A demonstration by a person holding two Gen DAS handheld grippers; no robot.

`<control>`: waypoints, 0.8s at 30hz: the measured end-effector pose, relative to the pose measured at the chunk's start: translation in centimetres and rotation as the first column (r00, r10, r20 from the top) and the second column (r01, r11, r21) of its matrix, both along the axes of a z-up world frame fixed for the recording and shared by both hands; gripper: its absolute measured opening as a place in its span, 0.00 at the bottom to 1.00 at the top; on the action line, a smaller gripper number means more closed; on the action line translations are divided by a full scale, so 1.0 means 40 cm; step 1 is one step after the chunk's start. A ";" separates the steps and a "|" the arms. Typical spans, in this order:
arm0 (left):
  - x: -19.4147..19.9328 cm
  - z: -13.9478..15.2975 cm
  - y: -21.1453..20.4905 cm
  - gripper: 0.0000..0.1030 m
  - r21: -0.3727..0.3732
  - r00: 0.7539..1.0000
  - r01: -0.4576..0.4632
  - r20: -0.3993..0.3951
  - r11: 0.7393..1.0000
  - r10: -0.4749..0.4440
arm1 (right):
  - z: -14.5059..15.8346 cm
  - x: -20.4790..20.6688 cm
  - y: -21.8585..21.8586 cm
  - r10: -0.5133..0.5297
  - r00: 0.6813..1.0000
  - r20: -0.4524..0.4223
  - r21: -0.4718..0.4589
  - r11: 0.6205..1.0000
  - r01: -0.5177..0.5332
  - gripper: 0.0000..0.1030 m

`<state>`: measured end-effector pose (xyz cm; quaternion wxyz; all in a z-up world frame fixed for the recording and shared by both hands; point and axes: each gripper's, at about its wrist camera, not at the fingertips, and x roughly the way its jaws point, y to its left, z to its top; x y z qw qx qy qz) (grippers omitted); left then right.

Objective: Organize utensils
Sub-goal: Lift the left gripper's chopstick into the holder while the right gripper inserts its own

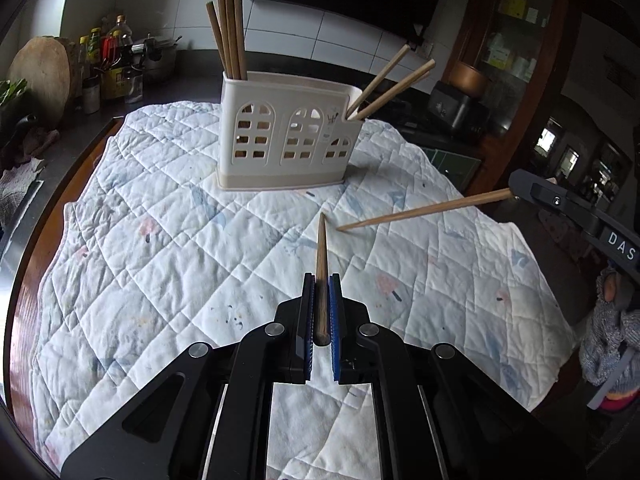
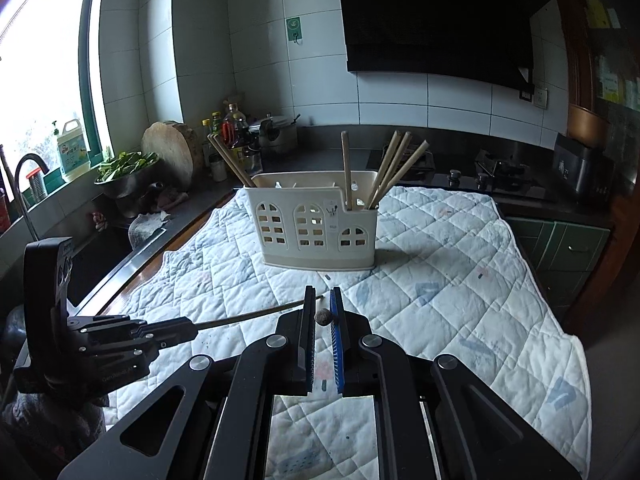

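Left wrist and right wrist views of a quilted cloth spread over the counter. Toward the cloth's far edge stands the cream utensil holder, its wall pierced with arched windows; a bundle of chopsticks rises upright from its left compartment, and others lean out of its right one.

Nearer the cloth's front edge, the left gripper has its jaws drawn narrow on a dark wooden chopstick, gripped near the thick butt end, the taper pointing ahead toward the holder with its tip low, close to the cloth. To the right, the right gripper is likewise clamped on a paler chopstick, held at the butt; in the left wrist view the shaft slants inward until its tip lies near the other's.

Handling, as judged: each stick is light, rigid and smooth, so it can pivot or slide between the pads. A hold at the thick end leaves the whole shaft free to be dropped, tip first, into a compartment; the long lever makes the tip prone to swing.
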<state>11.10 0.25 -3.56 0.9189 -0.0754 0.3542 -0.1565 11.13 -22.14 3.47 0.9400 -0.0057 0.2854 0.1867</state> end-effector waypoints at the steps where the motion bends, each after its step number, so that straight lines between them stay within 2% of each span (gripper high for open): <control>1: 0.008 0.017 0.004 0.06 -0.003 1.000 -0.002 0.012 1.000 0.002 | 0.010 0.007 0.004 0.007 1.000 0.003 -0.004 1.000 -0.007 0.07; 7: 0.063 0.091 0.013 0.05 -0.016 0.999 0.006 0.052 1.000 -0.005 | 0.062 0.064 0.016 0.046 0.999 0.001 -0.029 0.999 -0.046 0.07; 13: 0.124 0.135 0.000 0.05 0.013 0.998 0.028 0.060 1.000 -0.029 | 0.117 0.130 0.018 0.056 0.998 0.004 -0.055 0.997 -0.056 0.07; 19: 0.166 0.214 0.003 0.05 0.028 0.994 0.040 0.102 0.999 -0.043 | 0.205 0.192 0.000 0.039 0.998 0.055 -0.029 0.999 -0.037 0.07; 24: 0.183 0.284 0.017 0.05 0.010 0.989 0.044 0.138 0.999 -0.045 | 0.264 0.241 0.001 0.016 0.994 0.106 -0.027 1.000 -0.013 0.07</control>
